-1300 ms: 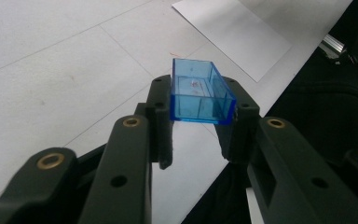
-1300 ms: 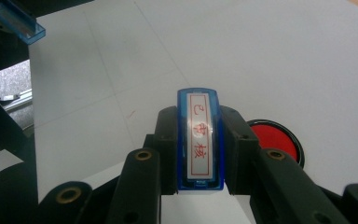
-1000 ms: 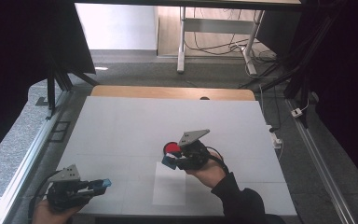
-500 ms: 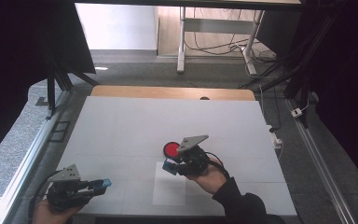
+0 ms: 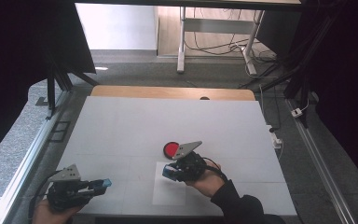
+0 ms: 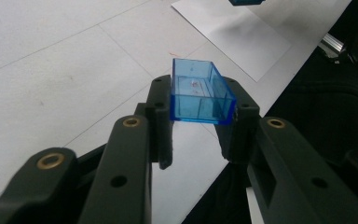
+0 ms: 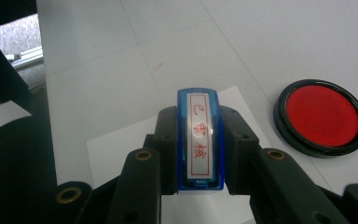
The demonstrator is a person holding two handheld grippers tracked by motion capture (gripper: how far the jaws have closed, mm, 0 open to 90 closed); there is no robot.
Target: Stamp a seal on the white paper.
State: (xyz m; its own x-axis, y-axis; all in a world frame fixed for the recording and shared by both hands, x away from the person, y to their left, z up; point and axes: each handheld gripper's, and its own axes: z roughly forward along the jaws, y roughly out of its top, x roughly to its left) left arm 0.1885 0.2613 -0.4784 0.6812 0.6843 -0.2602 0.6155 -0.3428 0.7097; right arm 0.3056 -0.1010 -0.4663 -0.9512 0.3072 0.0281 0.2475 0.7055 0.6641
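**A:** Between the right gripper's [image 7: 200, 154] black jaws sits the blue stamp [image 7: 200, 140], pinched on its long sides, its label of red characters facing the camera. That gripper hovers over the near middle of the table [image 5: 121, 121], just above the white paper sheet [image 5: 168, 196]. The red ink pad [image 7: 321, 116] lies on the table just to the far side of it.

**B:** And the left gripper [image 6: 198, 116]?

**A:** Closed tight on the clear blue cap [image 6: 200, 93], open side tilted up (it looks empty), held at the near left corner, well apart from the stamp.

**B:** What could go wrong?

**A:** My guess is a smeared or half print. The stamp is gripped by narrow pads on smooth plastic, so if it meets the paper tilted, one edge lands first and it may twist in the jaws. The loose sheet could also slide or lift with the stamp, since nothing pins it. And if the face is poorly inked, the mark comes out faint.

**B:** Anything changed from a second ago?

**A:** The right gripper has drifted slightly toward the person, off the ink pad and over the sheet; the pad now shows nearly whole beside it. The left gripper has stayed put, and both grips are unchanged.
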